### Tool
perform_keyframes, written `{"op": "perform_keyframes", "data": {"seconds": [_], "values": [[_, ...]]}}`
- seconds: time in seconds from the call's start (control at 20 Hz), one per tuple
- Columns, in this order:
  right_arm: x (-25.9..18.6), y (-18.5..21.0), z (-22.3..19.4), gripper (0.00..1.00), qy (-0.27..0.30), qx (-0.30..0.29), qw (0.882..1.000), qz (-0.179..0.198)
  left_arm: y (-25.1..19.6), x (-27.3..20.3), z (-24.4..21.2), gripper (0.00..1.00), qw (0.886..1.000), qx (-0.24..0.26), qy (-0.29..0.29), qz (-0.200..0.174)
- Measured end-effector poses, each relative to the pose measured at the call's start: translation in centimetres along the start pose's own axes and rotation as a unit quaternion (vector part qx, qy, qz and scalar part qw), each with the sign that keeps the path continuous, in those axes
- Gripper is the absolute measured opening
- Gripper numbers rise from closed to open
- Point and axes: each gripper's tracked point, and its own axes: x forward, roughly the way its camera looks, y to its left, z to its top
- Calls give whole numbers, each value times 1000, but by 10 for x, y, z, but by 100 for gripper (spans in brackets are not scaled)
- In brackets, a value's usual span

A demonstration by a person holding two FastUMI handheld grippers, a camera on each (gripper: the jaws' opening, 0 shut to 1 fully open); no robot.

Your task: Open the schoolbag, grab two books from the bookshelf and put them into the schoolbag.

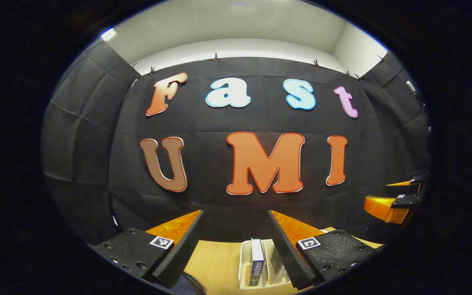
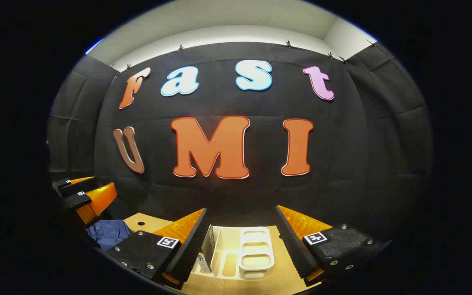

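I hold both tools up and level, facing the booth's back wall, with the table low under them.

My left gripper [image 1: 236, 229] has its fingers wide apart and nothing between them. Below and just ahead of the gap, on the wooden table [image 1: 215, 262], stands the white bookshelf [image 1: 244, 262], a small slotted rack. A dark-spined book [image 1: 257, 260] stands upright in it, a little toward my right-hand finger, and a second book [image 1: 276, 262] sits beside it, partly hidden behind that finger. Far off to the right of this tool I see my other gripper's fingers, also parted.

My right gripper [image 2: 241, 227] is likewise spread open and empty. Straight ahead and below it the bookshelf [image 2: 254, 252] lies between the two fingers, its empty compartments toward the right finger. A book [image 2: 208, 250] stands upright against the rack's left end, just beside my left-hand finger; I cannot tell whether they touch. Off to the left of this tool, lower down, a patch of blue fabric, the schoolbag [image 2: 109, 232], lies on the table [image 2: 146, 223], and above it the left gripper's fingers show, apart. I cannot tell whether the bag is open.
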Motion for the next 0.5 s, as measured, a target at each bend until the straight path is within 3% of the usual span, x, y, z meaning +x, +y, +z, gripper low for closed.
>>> {"op": "perform_keyframes", "data": {"seconds": [0.3,0.5], "values": [[2,15,-3,95,0,-10,999,-33,16,22,-14,93,999,-12,10,-31],[0,23,2,95,-4,-12,1000,-29,23,24,-22,93,999,-23,20,-28]]}}
